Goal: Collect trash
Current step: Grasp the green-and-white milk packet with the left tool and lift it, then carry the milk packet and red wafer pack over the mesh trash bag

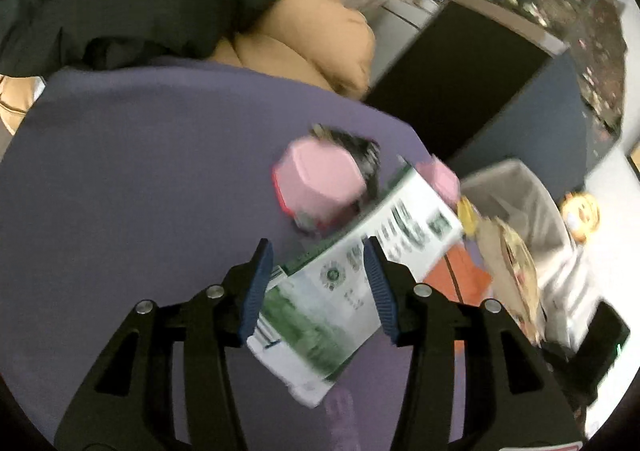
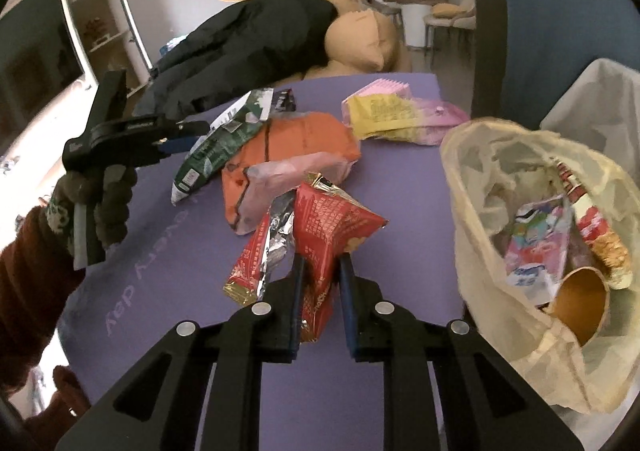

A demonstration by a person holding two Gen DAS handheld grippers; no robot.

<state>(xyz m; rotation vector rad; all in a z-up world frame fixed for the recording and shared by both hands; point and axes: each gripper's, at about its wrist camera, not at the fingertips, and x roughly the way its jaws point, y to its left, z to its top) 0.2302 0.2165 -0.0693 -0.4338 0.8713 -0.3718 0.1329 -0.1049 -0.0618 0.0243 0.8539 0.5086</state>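
Note:
My right gripper (image 2: 322, 263) is shut on a red snack wrapper (image 2: 336, 219) and holds it just above the purple table (image 2: 352, 391), left of the open cream trash bag (image 2: 520, 251). My left gripper (image 1: 318, 255) is open, its jaws either side of a green-and-white wrapper (image 1: 360, 271); it also shows in the right wrist view (image 2: 188, 135) touching that wrapper (image 2: 224, 139). An orange bag (image 2: 288, 147), a clear pink bag (image 2: 288, 175), a yellow wrapper (image 2: 380, 111) and a pink wrapper (image 2: 440, 119) lie on the table.
The trash bag holds several wrappers and a brown paper cup (image 2: 580, 303). A black coat (image 2: 248, 47) and tan cushions (image 2: 360, 39) lie behind the table. A pink box (image 1: 320, 179) sits beyond the left gripper. A grey lined bin (image 1: 520, 203) stands at the right.

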